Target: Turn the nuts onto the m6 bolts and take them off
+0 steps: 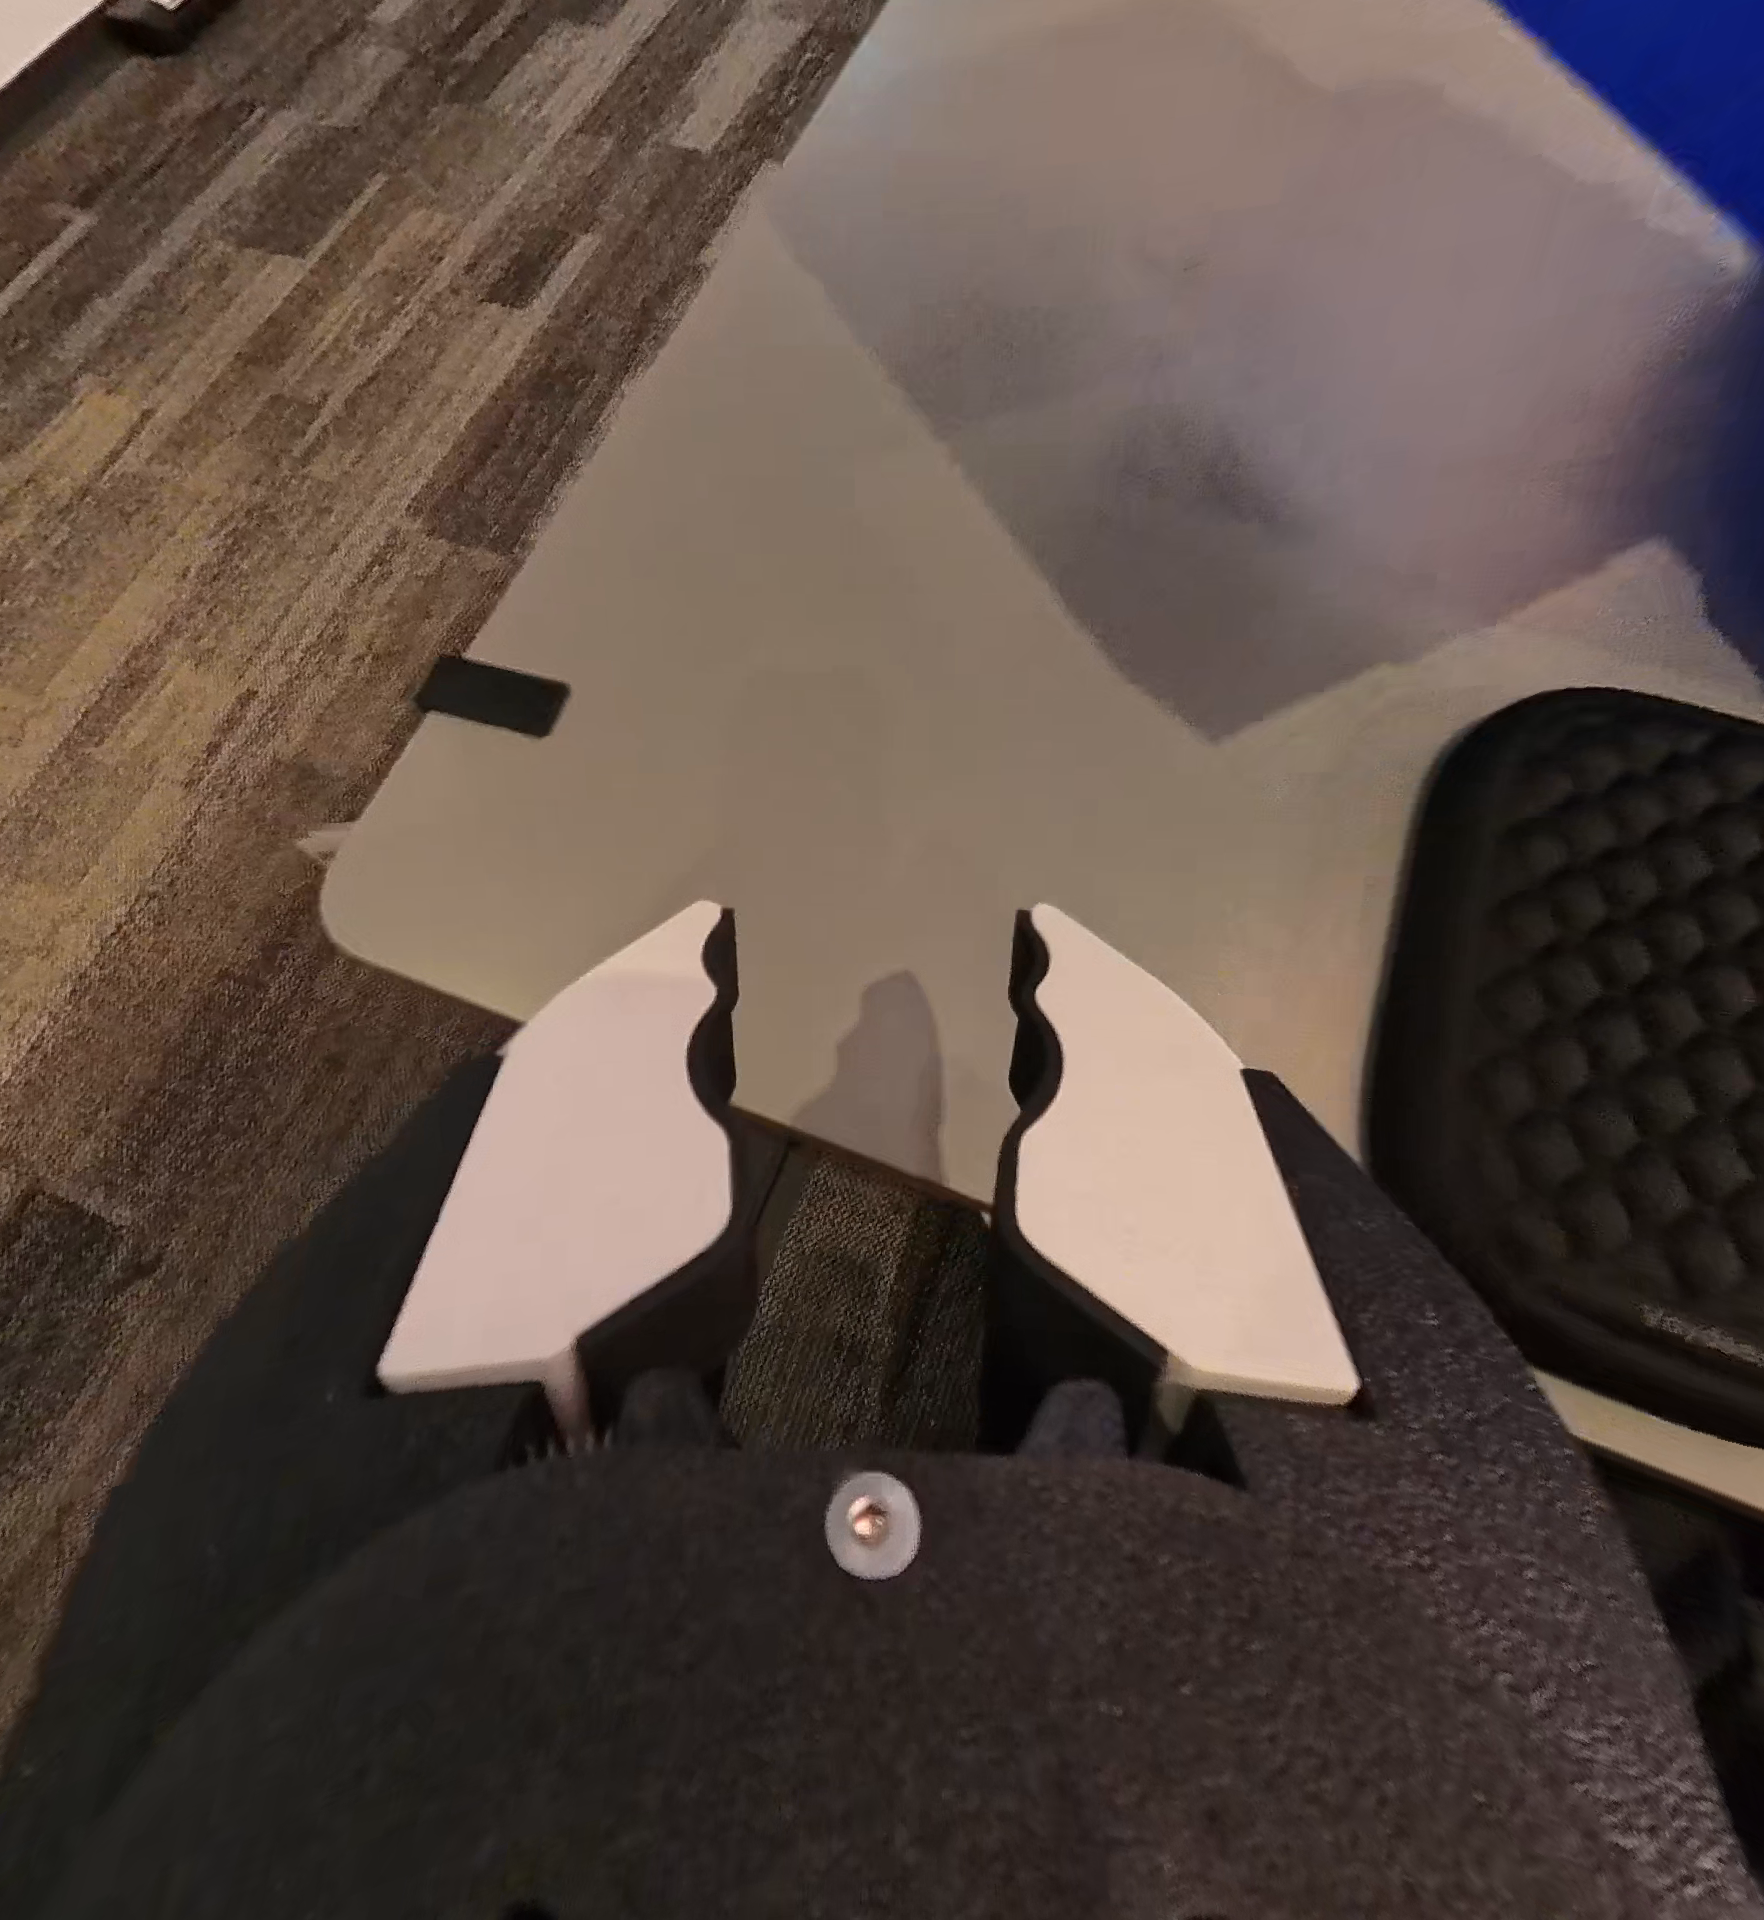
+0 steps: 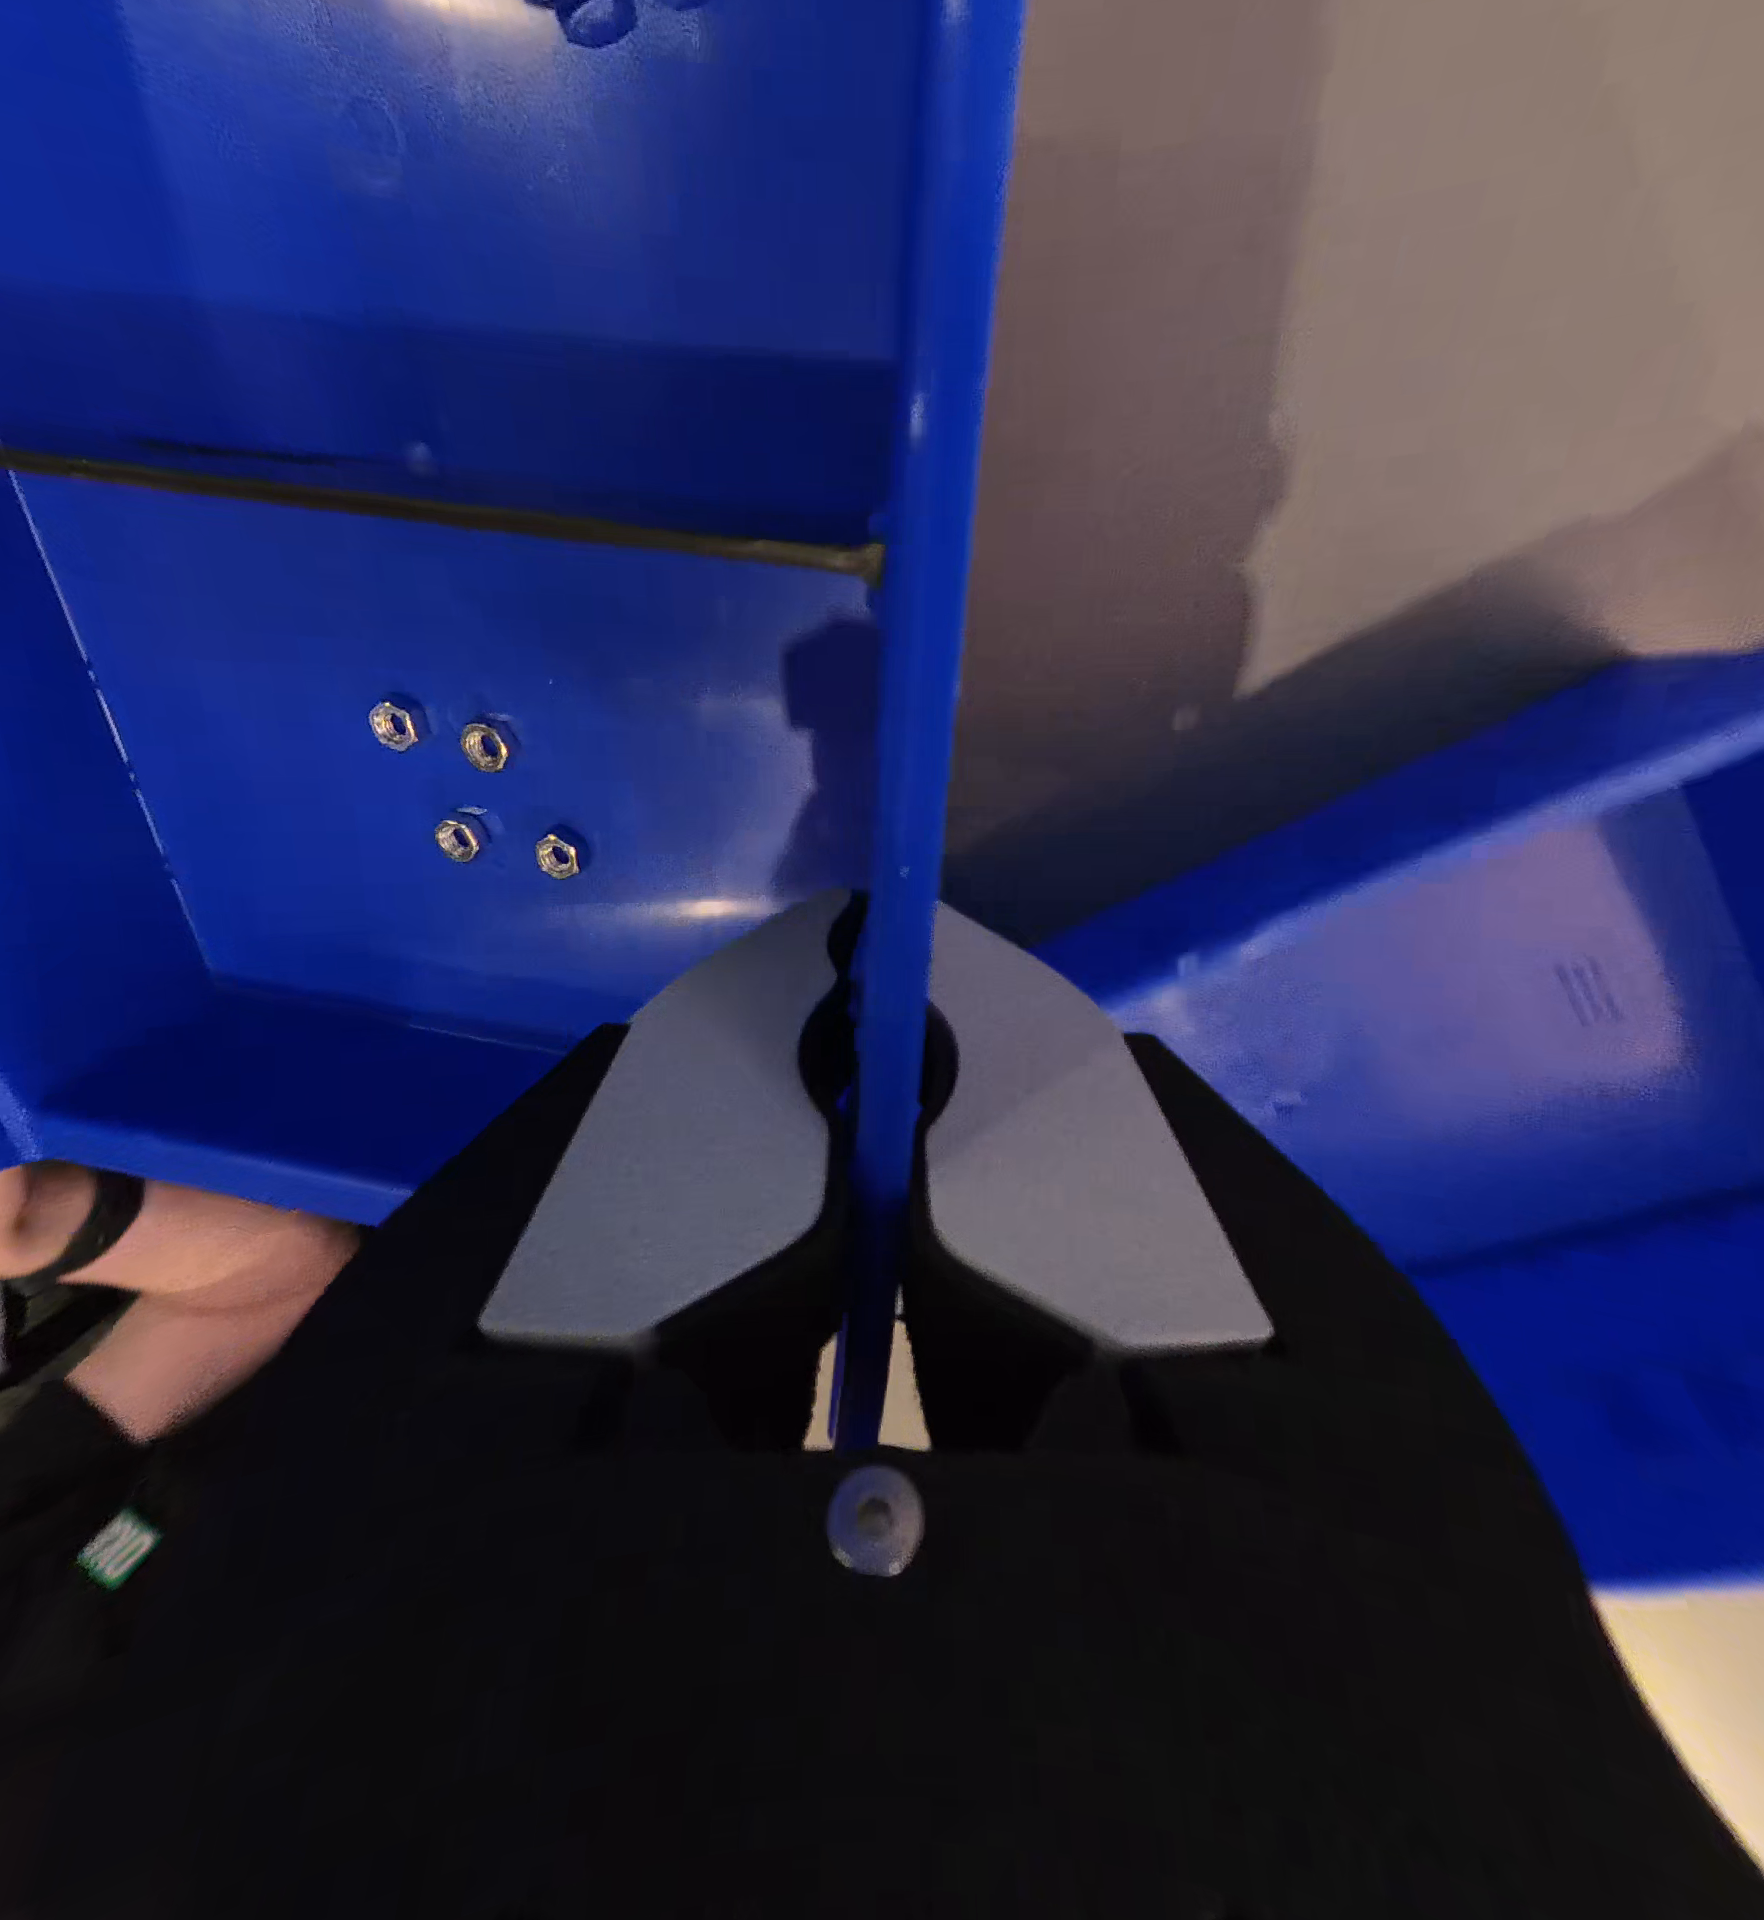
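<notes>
The right tongs are clenched on the thin side wall of a blue bin. Inside that bin, left of the gripped wall, four nuts lie loose on its floor. The left tongs are released and empty over the desk corner, away from the bin.

Warm, dim indoor light falls on the bench, where soft grey shadows spread. Both wide-angle views bend and blur toward the edges. Pale glare streaks the blue bin.
</notes>
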The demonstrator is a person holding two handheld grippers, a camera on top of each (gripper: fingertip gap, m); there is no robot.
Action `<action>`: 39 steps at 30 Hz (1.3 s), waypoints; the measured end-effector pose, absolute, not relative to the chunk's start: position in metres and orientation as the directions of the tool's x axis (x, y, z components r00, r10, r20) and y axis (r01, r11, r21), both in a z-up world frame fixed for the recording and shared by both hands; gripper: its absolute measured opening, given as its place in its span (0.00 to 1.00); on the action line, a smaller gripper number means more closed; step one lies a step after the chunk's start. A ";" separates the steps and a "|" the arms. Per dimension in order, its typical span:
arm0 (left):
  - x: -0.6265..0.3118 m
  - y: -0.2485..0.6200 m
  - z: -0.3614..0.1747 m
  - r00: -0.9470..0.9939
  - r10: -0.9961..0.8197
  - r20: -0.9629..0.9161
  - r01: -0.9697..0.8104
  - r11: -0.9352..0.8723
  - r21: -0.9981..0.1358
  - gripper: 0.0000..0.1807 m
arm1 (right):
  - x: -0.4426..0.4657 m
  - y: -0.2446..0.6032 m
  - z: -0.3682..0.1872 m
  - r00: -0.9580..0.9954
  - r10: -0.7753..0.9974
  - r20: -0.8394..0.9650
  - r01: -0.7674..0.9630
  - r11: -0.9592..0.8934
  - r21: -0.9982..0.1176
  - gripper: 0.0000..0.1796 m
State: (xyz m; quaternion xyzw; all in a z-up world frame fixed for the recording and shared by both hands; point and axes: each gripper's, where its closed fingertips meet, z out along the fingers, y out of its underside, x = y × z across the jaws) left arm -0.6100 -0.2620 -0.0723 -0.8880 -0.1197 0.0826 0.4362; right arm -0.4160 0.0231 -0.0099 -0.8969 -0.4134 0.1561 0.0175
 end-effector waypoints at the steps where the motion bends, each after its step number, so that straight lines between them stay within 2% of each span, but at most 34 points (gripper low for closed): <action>1: -0.615 -0.265 -0.074 0.955 0.294 -0.041 0.148 -0.591 -0.793 0.28 | -0.427 0.025 -0.017 0.612 0.746 -0.262 0.736 -0.659 -0.159 0.02; 8: -0.630 -0.273 -0.077 0.945 0.328 0.017 0.205 -0.548 -0.811 0.29 | -0.476 0.027 -0.078 0.636 0.721 -0.276 0.716 -0.684 -0.136 0.02; 13: -0.618 -0.252 -0.069 0.951 0.290 0.104 0.235 -0.467 -0.852 0.33 | -0.478 0.029 -0.117 0.656 0.732 -0.185 0.728 -0.678 -0.098 0.02; 19: -0.593 -0.204 -0.059 0.967 0.236 0.091 0.186 -0.415 -0.891 0.32 | -0.478 0.026 -0.124 0.674 0.716 -0.185 0.715 -0.694 -0.084 0.03; 21: -0.590 -0.183 -0.057 0.969 0.241 0.050 0.149 -0.416 -0.897 0.33 | -0.481 0.027 -0.121 0.665 0.723 -0.186 0.713 -0.689 -0.128 0.05; 23: -0.585 -0.164 -0.056 0.971 0.238 0.024 0.127 -0.426 -0.896 0.33 | -0.485 0.035 -0.108 0.660 0.720 -0.213 0.683 -0.694 -0.228 0.05; 26: -0.590 -0.139 -0.066 0.962 0.272 -0.035 0.104 -0.480 -0.871 0.34 | -0.484 0.045 -0.074 0.638 0.736 -0.226 0.639 -0.670 -0.378 0.15; 29: -0.593 -0.120 -0.080 0.959 0.282 -0.043 0.118 -0.529 -0.841 0.33 | -0.465 0.045 -0.041 0.594 0.783 -0.181 0.651 -0.601 -0.464 0.18; 33: -0.606 -0.108 -0.082 0.958 0.281 -0.060 0.103 -0.532 -0.840 0.20 | -0.422 0.026 -0.017 0.524 0.843 -0.121 0.706 -0.510 -0.492 0.17; 34: -0.607 -0.107 -0.082 0.963 0.261 -0.063 0.092 -0.539 -0.837 0.14 | -0.407 0.022 -0.014 0.513 0.853 -0.098 0.718 -0.489 -0.495 0.17; 39: -0.632 -0.102 -0.083 0.987 0.123 -0.100 -0.006 -0.602 -0.799 0.11 | -0.332 0.001 -0.012 0.494 0.868 -0.054 0.730 -0.448 -0.516 0.16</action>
